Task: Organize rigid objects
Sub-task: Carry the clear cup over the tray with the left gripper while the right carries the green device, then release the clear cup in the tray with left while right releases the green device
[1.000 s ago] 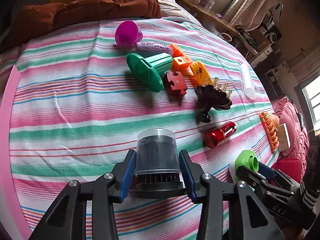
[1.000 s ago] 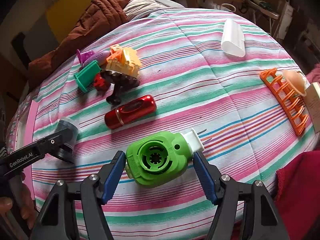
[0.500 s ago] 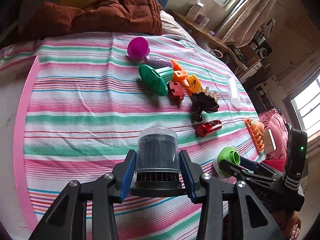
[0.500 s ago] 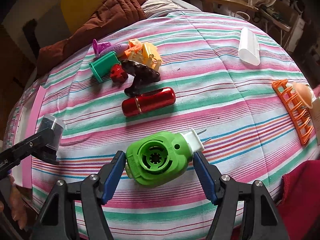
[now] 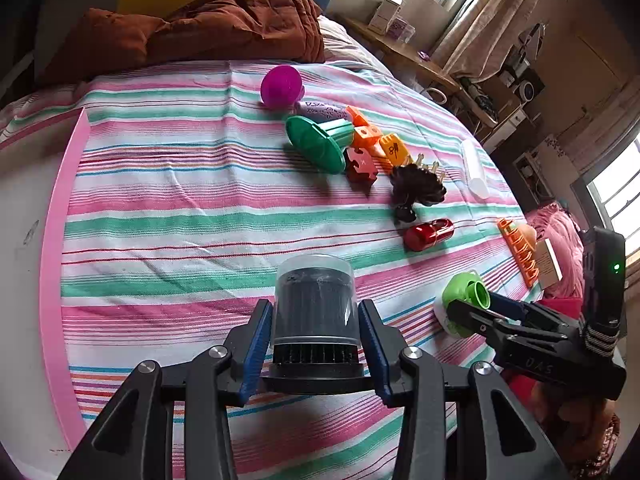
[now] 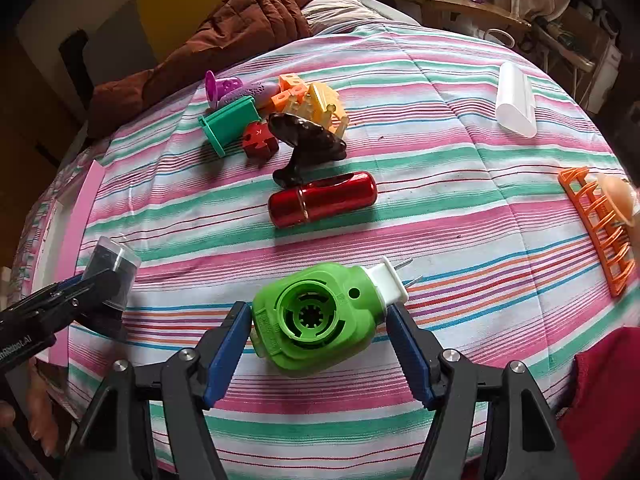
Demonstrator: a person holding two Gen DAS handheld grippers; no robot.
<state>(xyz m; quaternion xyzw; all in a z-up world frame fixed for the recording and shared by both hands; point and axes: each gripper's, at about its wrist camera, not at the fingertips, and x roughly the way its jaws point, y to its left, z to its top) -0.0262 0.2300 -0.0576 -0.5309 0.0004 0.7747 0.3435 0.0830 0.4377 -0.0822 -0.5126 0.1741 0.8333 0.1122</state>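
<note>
My left gripper (image 5: 316,344) is shut on a black ribbed cylinder with a clear cap (image 5: 314,308), held above the near part of the striped bed; it also shows in the right wrist view (image 6: 110,272). My right gripper (image 6: 320,332) is shut on a green plug-in device with a white plug (image 6: 320,316), which also shows in the left wrist view (image 5: 464,292). On the striped cover lie a red metallic cylinder (image 6: 322,200), a dark brown stemmed piece (image 6: 306,140), a green spool (image 6: 230,126), a magenta cup (image 5: 280,86) and several orange and yellow blocks (image 6: 316,98).
A white oblong case (image 6: 514,100) lies at the far right. An orange rack (image 6: 600,220) with a peach item lies at the right edge. A brown quilt (image 5: 200,28) is bunched at the far end. A pink border (image 5: 56,240) marks the bed's left edge.
Both grippers have pulled back and up from the bed with their objects still held; the toy cluster now looks farther away. Nothing on the bed has moved.
</note>
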